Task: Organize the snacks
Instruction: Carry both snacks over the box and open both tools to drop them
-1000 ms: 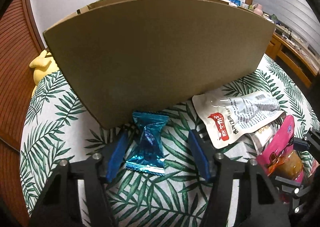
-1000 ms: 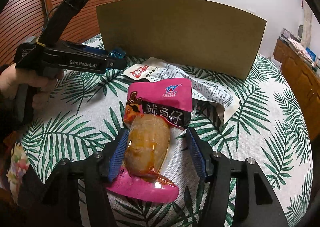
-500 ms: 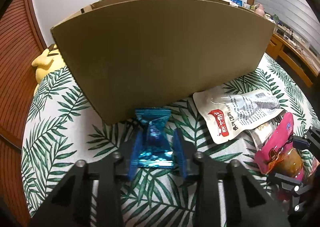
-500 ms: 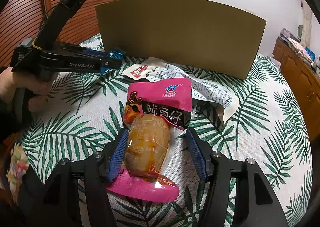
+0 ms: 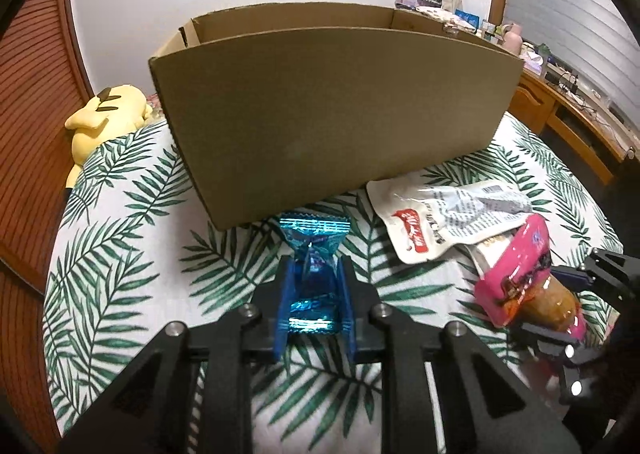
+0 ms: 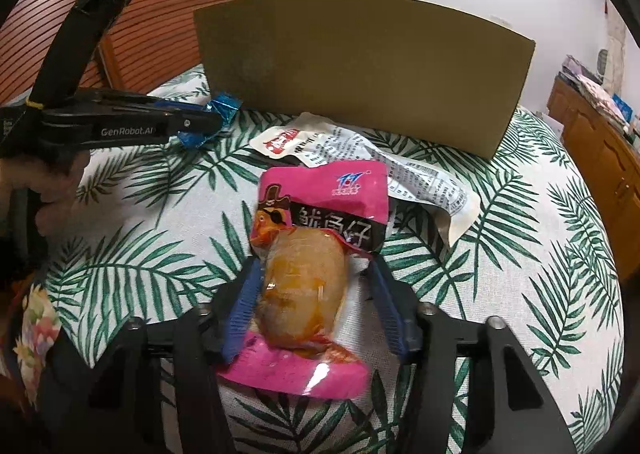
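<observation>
Candy, blue foil wrapper, sits clenched between the pads of the left gripper, just in front of the cardboard box on the leaf-print cloth. Right gripper straddles the pink snack pouch; its jaws are closing, left pad at the pouch's bulge, right pad apart from it, pouch flat on the cloth. White packet lies between pouch and box, partly under the pouch. Box stands open-topped. Yellow plush toy lies at the cloth's far left edge. A hand grips the left gripper's handle.
</observation>
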`<state>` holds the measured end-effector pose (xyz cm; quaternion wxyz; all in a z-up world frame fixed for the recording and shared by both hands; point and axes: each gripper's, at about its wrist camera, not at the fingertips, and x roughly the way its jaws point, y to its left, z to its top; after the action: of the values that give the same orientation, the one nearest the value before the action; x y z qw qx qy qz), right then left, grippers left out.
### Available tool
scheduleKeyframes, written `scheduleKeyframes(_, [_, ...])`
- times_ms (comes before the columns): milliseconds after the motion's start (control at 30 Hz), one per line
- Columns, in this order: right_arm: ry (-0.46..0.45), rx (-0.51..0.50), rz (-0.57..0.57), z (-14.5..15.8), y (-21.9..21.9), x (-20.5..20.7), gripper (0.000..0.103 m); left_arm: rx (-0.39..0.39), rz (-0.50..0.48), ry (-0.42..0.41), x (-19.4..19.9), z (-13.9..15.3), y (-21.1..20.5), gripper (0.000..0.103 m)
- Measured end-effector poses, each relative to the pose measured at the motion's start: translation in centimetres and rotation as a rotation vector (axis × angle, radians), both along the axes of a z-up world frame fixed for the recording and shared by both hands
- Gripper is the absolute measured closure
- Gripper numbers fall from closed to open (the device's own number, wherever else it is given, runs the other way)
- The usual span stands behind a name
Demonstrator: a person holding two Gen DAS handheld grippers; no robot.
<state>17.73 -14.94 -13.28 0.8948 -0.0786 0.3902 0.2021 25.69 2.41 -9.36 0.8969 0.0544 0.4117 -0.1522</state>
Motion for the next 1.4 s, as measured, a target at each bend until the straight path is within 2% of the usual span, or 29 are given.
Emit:
scheduleKeyframes(33, [-0.003,0.005,0.001,0.0,-0.1,-0.1,0.059,-0.005,0.001,-0.004,-0.4,0.1,0.0,0.084])
scheduleKeyframes(133, [-0.007,0.017,0.006,0.0,-0.4,-0.3,0.060,-0.016,-0.004,-0.013,-1.4,0.3,-0.2,0.084])
scheduleKeyframes(533, [-0.013,0.135,-0.012,0.9,-2.4,-1.6,0.061,-0.064,-0.011,-0.044,-4.3,1.0,-0.6,0.084])
scheduleKeyframes(967, [-0.061,0.171,-0.081,2.6,-5.6,-2.4,0.061,-0.096,0.026,-0.104,-6.8,1.6,0.4,0.084])
scheduleKeyframes(1100, [-0.082,0.182,-0.099,3.5,-6.3,-1.8,0.060,-0.105,0.031,-0.116,-6.7,2.6,0.6,0.084])
scheduleKeyframes(1400, [-0.198,0.173,-0.079,8.6,-6.6,0.9,0.060,-0.106,0.004,-0.202,-5.3,7.2,0.1,0.084])
